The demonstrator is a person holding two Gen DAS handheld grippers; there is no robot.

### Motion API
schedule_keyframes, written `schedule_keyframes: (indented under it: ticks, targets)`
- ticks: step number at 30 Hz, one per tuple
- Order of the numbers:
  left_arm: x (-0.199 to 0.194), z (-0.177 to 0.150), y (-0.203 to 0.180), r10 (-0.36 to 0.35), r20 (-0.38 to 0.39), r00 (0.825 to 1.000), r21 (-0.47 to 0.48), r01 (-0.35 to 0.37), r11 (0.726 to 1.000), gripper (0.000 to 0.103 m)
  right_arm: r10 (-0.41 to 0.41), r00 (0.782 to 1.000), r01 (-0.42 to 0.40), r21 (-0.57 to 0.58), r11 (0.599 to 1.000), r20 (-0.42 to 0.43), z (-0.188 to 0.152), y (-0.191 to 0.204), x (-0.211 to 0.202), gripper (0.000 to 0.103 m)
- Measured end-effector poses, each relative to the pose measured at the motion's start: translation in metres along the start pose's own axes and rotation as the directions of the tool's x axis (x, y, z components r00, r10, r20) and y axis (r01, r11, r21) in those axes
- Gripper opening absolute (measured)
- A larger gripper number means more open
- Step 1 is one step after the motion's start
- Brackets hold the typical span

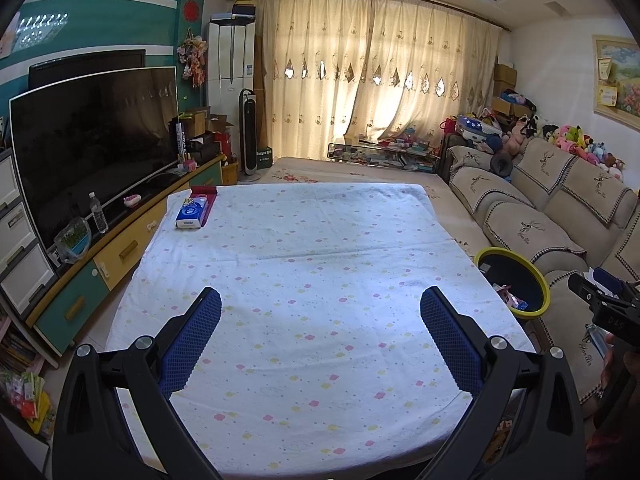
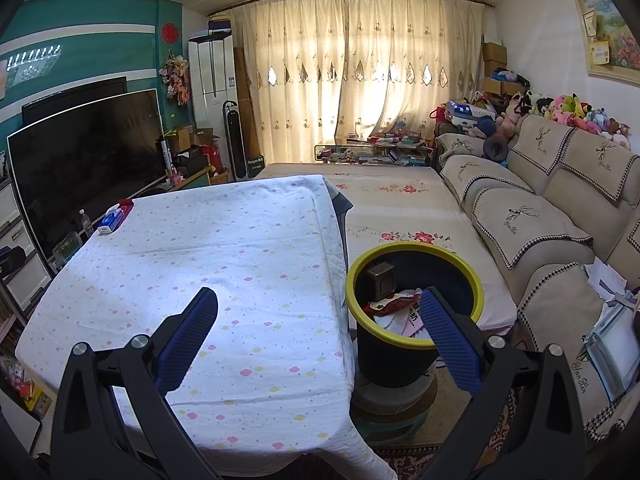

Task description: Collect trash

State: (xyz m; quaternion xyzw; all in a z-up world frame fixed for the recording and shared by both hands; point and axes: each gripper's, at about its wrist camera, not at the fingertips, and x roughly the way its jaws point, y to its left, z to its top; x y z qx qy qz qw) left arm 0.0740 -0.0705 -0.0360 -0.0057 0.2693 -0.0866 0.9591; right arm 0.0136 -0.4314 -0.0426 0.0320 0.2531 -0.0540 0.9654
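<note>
A black trash bin with a yellow-green rim (image 2: pixel 414 346) stands just right of the table, holding wrappers and paper (image 2: pixel 400 304); it also shows in the left wrist view (image 1: pixel 542 280). The table wears a white flowered cloth (image 1: pixel 320 280), also seen in the right wrist view (image 2: pixel 200 260). My left gripper (image 1: pixel 320 304) is open and empty above the cloth. My right gripper (image 2: pixel 318 308) is open and empty, straddling the table's right edge, its right finger (image 2: pixel 448 336) over the bin. The right gripper's body shows in the left wrist view (image 1: pixel 604 300).
A blue tissue pack (image 1: pixel 192 212) lies on a red cloth at the table's far left corner. A TV (image 1: pixel 92 144) on a cabinet stands to the left, with a water bottle (image 1: pixel 98 213). A beige sofa (image 2: pixel 560 220) runs along the right.
</note>
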Motion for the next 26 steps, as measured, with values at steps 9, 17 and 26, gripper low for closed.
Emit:
schedule_keyframes:
  ticks: [9, 17, 26]
  targets:
    - [0.005, 0.002, 0.0, -0.007, -0.023, 1.0, -0.003, 0.007, 1.0, 0.098, 0.002, 1.0, -0.002, -0.001, 1.0, -0.007, -0.007, 0.003, 0.005, 0.096]
    - [0.015, 0.008, 0.003, 0.002, -0.011, 1.0, -0.005, -0.002, 1.0, 0.098, 0.006, 1.0, -0.007, -0.019, 1.0, -0.022, -0.007, 0.011, 0.014, 0.096]
    - [0.099, 0.027, 0.046, 0.045, -0.116, 0.992, -0.07, -0.054, 0.996, 0.098, 0.023, 0.998, -0.029, -0.085, 0.996, -0.066, 0.017, 0.043, 0.066, 0.096]
